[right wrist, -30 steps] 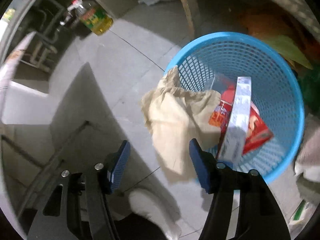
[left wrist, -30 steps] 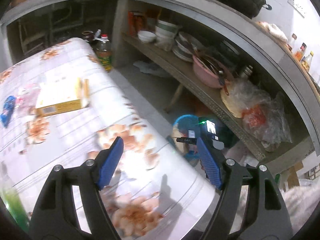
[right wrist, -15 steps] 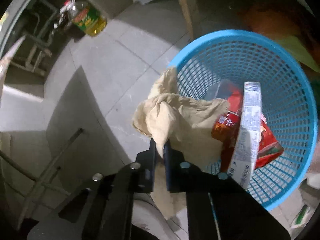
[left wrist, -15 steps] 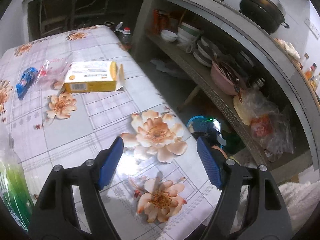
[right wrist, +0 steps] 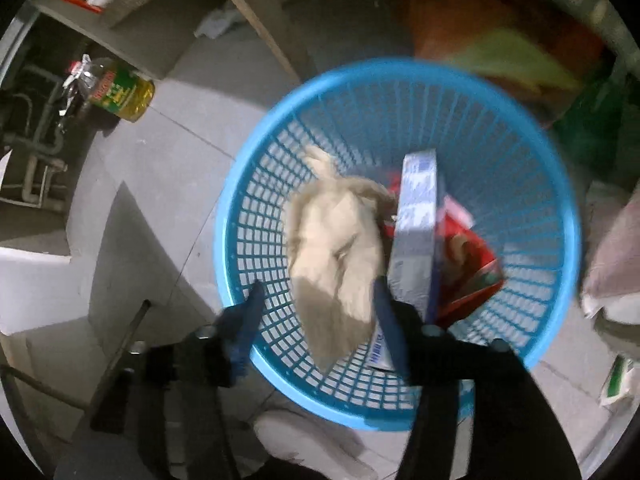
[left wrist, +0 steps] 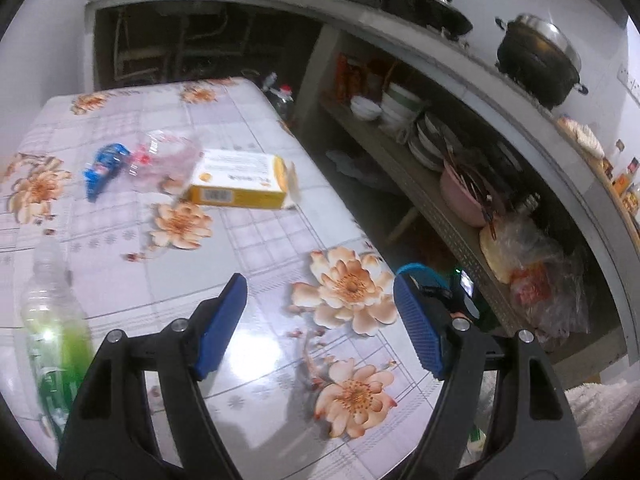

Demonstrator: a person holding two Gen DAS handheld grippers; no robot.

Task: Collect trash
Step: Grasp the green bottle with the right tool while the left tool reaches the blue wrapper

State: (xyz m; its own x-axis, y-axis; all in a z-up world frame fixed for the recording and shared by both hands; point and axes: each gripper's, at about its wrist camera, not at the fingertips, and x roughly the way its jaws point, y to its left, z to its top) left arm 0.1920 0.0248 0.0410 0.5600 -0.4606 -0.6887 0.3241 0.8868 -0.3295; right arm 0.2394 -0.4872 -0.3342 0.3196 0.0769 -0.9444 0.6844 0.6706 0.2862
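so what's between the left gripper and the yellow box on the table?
Left wrist view: only bare flowered tablecloth lies between the open left gripper and the yellow box. The green bottle stands off to the side, out of that line.

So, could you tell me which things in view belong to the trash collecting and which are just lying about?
Part of the job:
- blue basket, holding the beige rag, a carton and a red wrapper
- on the table: yellow box, blue wrapper, clear bag, green bottle
- left gripper and right gripper, both open

Just lying about:
- oil bottle
- black pot
- shelf bowls
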